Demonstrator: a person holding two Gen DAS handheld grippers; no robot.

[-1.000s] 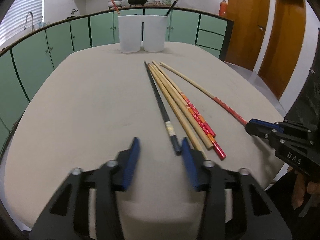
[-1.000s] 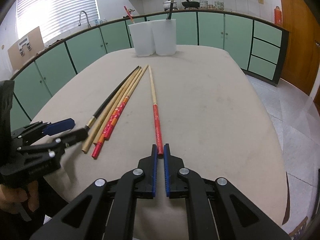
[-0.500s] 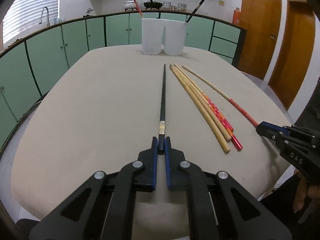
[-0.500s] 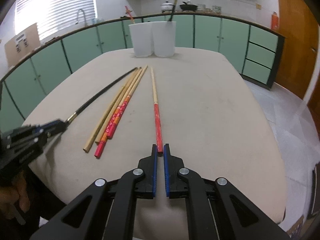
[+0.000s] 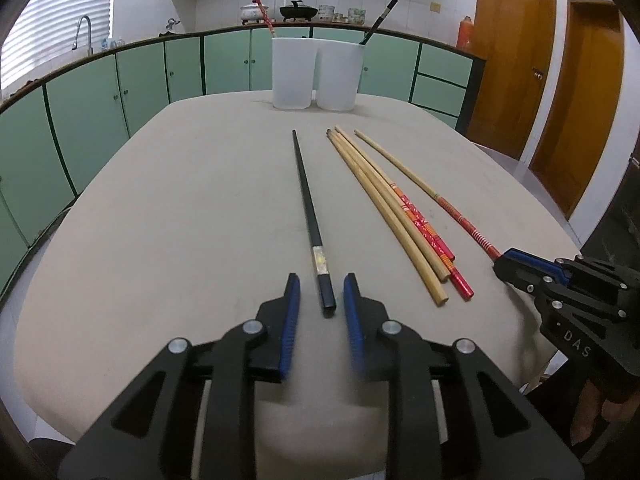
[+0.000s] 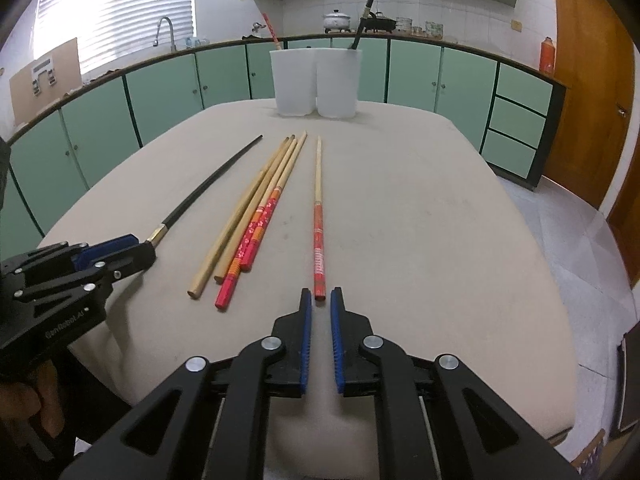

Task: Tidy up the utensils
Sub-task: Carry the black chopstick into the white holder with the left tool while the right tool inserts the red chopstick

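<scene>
A black chopstick lies on the beige table, its near end between the jaws of my left gripper. Those jaws are opening, with a gap on each side of the stick. A red-handled chopstick lies straight ahead of my right gripper. Its jaws are opening slightly and the stick's end sits just inside the tips, unpressed. Several bamboo and red-patterned chopsticks lie bundled between the two. Two white cups stand at the far edge, one chopstick in each.
Green cabinets and a counter with pots ring the table. Wooden doors are on the right. In the right wrist view the left gripper is at the table's left edge. In the left wrist view the right gripper is on the right.
The left gripper closed on the black chopstick's end, drew it left, away from the bundle, and has now parted its jaws. The right jaws have opened a little at the red handle's end.
</scene>
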